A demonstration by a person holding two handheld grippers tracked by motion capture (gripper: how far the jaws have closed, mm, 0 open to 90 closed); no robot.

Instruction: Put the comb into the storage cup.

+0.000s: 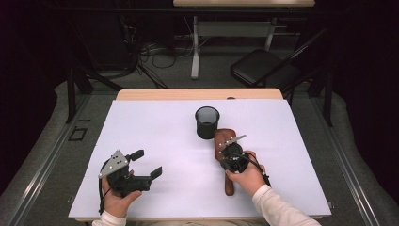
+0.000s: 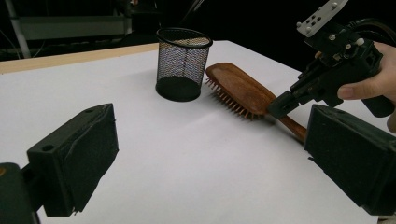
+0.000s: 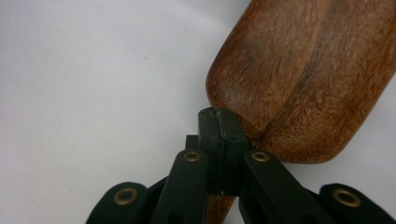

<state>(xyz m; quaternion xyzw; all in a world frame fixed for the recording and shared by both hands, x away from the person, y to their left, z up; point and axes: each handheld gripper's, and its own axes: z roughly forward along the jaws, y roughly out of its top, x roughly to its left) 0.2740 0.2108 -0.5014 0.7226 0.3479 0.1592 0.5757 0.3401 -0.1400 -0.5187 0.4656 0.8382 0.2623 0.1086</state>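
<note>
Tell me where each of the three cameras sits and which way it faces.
High view: above the person's side, looking forward and down on the table; both forearms, left gripper, right gripper.
Left gripper view: rides the open left gripper, facing the mesh cup.
Right gripper view: looks along shut jaws down onto the hairbrush.
All three views show the hairbrush.

Wooden hairbrush [image 1: 224, 151], brown, oval head with slim handle. Lies flat, bristles down, right of frame centre in the high view; head toward the top, handle toward the bottom edge.
</note>
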